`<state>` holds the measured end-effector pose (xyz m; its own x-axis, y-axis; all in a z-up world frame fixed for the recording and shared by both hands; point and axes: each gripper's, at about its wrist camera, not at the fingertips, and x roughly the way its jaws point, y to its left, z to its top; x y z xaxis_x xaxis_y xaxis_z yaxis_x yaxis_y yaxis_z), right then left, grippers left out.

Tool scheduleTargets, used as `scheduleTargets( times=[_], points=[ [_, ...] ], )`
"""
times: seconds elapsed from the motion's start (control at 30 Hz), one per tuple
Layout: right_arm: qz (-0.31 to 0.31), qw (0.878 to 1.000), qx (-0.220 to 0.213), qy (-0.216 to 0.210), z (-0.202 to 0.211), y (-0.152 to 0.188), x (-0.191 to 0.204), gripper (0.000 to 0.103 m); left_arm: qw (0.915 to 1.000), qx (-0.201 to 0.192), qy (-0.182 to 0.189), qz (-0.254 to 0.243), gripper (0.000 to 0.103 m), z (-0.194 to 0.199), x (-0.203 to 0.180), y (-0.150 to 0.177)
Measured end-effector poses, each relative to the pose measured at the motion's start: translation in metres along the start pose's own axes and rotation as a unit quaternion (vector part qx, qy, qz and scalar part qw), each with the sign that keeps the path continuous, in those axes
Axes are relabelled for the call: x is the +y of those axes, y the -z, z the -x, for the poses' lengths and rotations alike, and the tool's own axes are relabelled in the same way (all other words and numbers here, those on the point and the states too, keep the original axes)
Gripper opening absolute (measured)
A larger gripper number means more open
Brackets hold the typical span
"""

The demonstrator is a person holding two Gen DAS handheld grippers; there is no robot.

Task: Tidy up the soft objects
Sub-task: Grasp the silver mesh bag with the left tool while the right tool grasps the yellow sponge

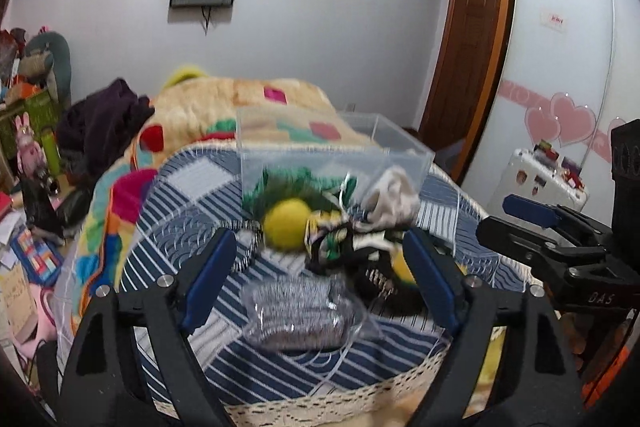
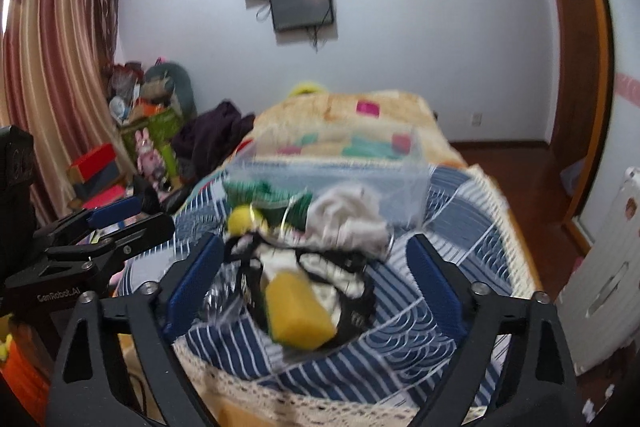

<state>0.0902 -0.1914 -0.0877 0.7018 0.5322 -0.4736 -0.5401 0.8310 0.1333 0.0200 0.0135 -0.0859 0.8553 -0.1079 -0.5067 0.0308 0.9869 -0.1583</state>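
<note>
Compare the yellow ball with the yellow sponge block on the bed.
The yellow ball is round and fuzzy; the yellow sponge block is oblong with flat faces. The ball lies by the green feathery piece, close to the clear plastic box; the block rests on black-and-white fabric, nearer the bed's edge. Both are yellow, and no gripper touches either.

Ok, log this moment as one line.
left claw: open, empty | right claw: open, empty | soft pile: on bed | clear box: behind pile

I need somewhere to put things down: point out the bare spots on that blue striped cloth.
Bare striped cloth lies left of the yellow ball and clear box, and on the right between the white rag and lace edge. The middle, around the yellow sponge and black straps, is crowded.
</note>
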Motion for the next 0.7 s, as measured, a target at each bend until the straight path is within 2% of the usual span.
scheduleTargets(
  times=[0.23, 0.37, 0.47, 0.6, 0.7],
  points=[
    [-0.016, 0.998, 0.057, -0.033, -0.022, 0.015, -0.005, 0.070, 0.9982, 0.049, -0.035, -0.008, 0.085, -0.028, 0.009, 0.016],
    [-0.019, 0.995, 0.087, -0.041, -0.036, 0.023, -0.006, 0.053, 0.9972, 0.069, -0.028, 0.006, 0.083, -0.040, 0.016, 0.023],
    [-0.017, 0.994, 0.102, -0.046, -0.042, 0.027, -0.005, 0.049, 0.9962, 0.083, -0.024, 0.010, 0.079, -0.047, 0.018, 0.027],
    [-0.014, 0.992, 0.117, -0.052, -0.046, 0.031, -0.004, 0.044, 0.9949, 0.097, 0.011, 0.026, 0.065, -0.054, 0.023, 0.032],
    [-0.008, 0.991, 0.122, -0.052, -0.050, 0.034, -0.003, 0.040, 0.9948, 0.095, 0.019, 0.030, 0.054, -0.053, 0.025, 0.031]
  ],
)
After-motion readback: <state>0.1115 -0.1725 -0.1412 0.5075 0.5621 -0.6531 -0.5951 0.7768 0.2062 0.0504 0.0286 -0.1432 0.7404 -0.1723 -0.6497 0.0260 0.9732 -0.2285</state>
